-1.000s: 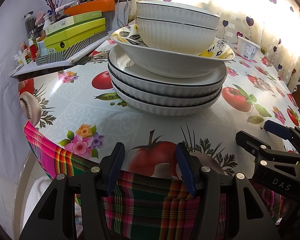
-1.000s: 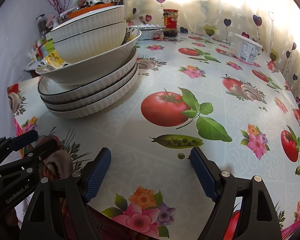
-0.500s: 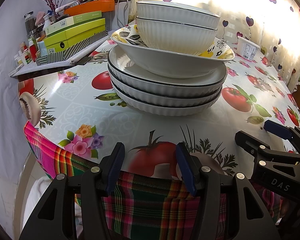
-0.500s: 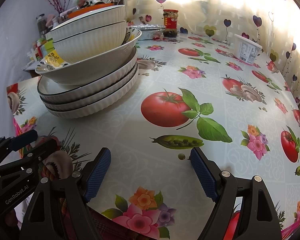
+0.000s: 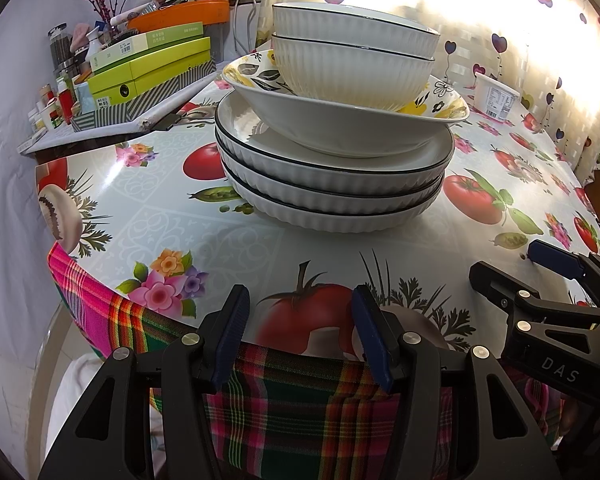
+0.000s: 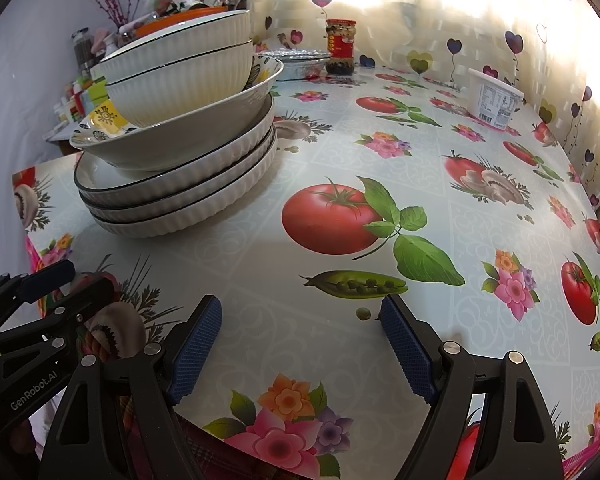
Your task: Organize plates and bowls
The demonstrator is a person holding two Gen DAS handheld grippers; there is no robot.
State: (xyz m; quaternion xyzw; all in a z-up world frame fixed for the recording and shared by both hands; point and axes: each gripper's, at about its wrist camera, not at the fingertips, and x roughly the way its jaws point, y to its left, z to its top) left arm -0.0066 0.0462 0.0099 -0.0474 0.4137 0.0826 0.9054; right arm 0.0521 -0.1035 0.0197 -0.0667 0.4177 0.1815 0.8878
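Observation:
One stack stands on the table: three white ribbed plates (image 5: pixel 332 184) at the bottom, a flower-patterned bowl (image 5: pixel 340 128) on them, and two white ribbed bowls (image 5: pixel 352 60) nested on top. The stack also shows at the left of the right wrist view (image 6: pixel 180 184). My left gripper (image 5: pixel 298 334) is open and empty at the table's near edge, in front of the stack. My right gripper (image 6: pixel 300 344) is open and empty over the table, right of the stack. Each gripper shows in the other's view, the right one (image 5: pixel 552 280) and the left one (image 6: pixel 40 292).
The table (image 6: pixel 380 168) has a fruit-and-flower oilcloth. A white tub (image 6: pixel 494 100), a jar (image 6: pixel 340 46) and a foil tray (image 6: pixel 296 60) stand at the far side. Green boxes (image 5: pixel 148 68) and bottles crowd a shelf at the left. A plaid cloth (image 5: pixel 300 400) hangs at the near edge.

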